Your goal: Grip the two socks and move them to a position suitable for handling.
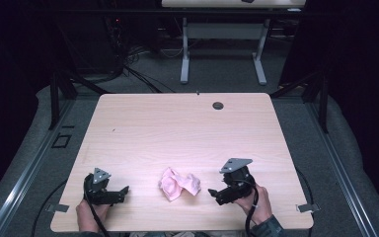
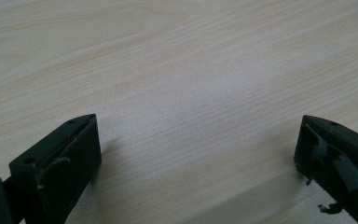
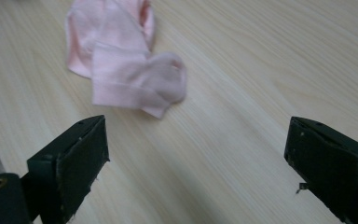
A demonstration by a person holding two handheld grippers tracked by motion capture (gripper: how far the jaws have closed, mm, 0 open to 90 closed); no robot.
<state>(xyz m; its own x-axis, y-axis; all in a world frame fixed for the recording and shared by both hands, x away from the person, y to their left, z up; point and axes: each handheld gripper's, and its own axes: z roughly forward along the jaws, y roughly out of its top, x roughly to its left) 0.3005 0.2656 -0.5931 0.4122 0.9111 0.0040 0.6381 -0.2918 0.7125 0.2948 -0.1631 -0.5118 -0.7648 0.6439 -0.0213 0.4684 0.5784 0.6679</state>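
Note:
A crumpled pink cloth [image 1: 178, 183] lies near the front edge of the wooden table [image 1: 177, 128], between both hands. My left gripper [image 1: 121, 191] rests at the front left, pointing right toward the cloth, a short way from it; in the left gripper view its jaws stand wide apart over bare wood, so the gripper [image 2: 198, 158] is open and empty. My right gripper [image 1: 213, 193] sits at the front right, pointing left, its tips close to the cloth. In the right gripper view the pink cloth [image 3: 121, 56] lies just beyond the open gripper [image 3: 196, 154].
A round cable hole [image 1: 218, 105] marks the table's far edge. Behind the table stand a white desk frame [image 1: 222, 49] and loose cables [image 1: 133, 69] on grey floor. Black frame posts [image 1: 54, 98] flank both sides.

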